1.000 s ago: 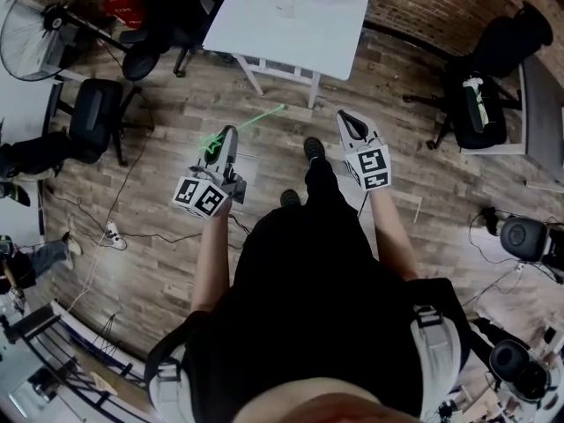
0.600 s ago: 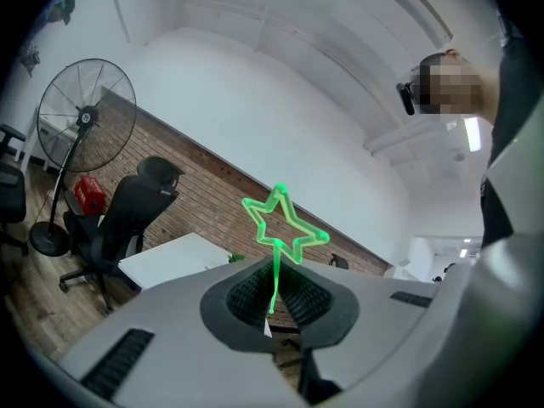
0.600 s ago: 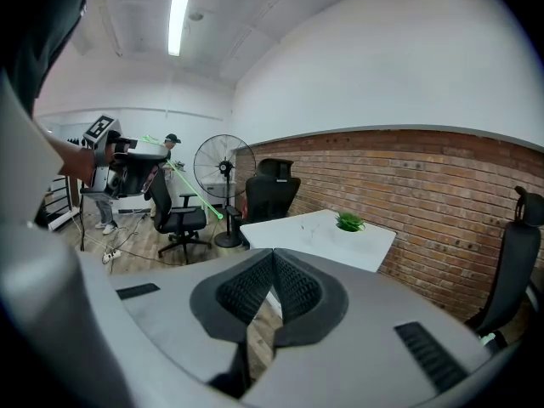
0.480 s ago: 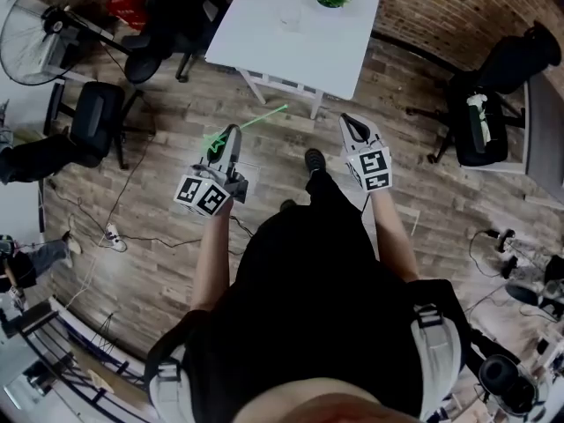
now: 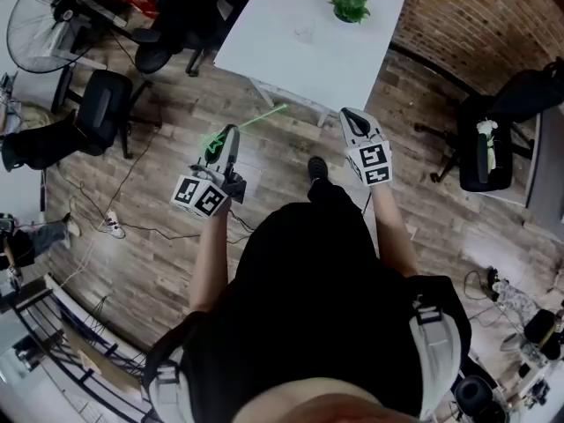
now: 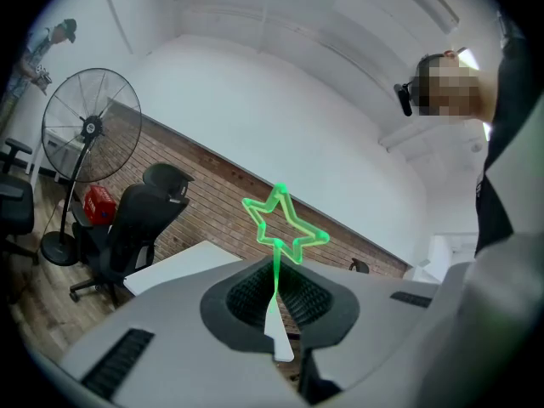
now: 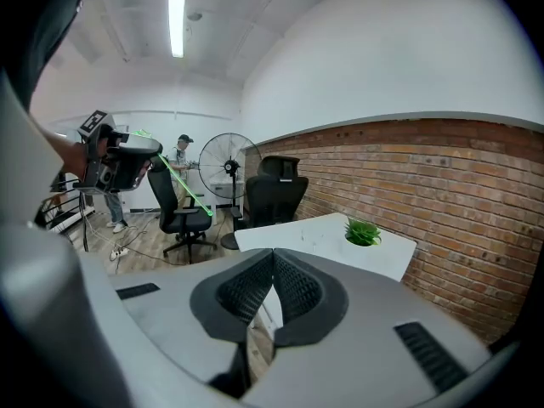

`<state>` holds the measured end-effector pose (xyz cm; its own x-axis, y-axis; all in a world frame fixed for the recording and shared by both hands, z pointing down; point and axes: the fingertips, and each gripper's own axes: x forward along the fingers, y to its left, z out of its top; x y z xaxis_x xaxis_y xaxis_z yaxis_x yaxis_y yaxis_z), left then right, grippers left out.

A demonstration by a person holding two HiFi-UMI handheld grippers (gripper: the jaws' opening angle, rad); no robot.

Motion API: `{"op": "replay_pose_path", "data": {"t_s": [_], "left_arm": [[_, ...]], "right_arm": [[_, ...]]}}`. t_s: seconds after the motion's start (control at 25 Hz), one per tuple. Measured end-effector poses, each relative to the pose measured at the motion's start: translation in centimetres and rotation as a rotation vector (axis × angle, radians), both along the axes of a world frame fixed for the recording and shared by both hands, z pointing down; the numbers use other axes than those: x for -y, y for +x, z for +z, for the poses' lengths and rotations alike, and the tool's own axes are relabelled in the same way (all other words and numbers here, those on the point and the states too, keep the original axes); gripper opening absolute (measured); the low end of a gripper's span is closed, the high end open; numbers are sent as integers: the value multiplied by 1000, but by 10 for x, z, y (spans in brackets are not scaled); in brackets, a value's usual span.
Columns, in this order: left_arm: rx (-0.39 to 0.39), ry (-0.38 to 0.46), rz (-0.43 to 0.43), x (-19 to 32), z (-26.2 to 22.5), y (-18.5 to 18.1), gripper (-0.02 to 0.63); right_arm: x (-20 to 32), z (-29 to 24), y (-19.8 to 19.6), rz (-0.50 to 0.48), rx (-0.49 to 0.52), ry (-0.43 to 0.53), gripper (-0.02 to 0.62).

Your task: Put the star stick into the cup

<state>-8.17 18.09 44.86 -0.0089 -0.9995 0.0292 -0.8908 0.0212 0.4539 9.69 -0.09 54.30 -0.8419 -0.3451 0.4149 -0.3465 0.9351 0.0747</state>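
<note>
Head view: star stick [image 5: 260, 118] angled toward table [image 5: 352, 60] (diagonal).

head: overhead, steeply down | gripper views: along own jaws, forward | shared: white table [image 5: 335, 69]
</note>
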Motion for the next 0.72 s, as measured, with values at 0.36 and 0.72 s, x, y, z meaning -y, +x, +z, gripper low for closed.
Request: {"op": "replay_pose_path", "data": {"t_s": [0.36,0.72], "left_arm": [[-8,-10,-69,37,1,-22,27],[-7,-30,-115,61,9,-35,28]], "right_arm": [[49,4,-37,-69,-8,-24,-2],[84,15,-60,-126,-27,-27,-2]]}}
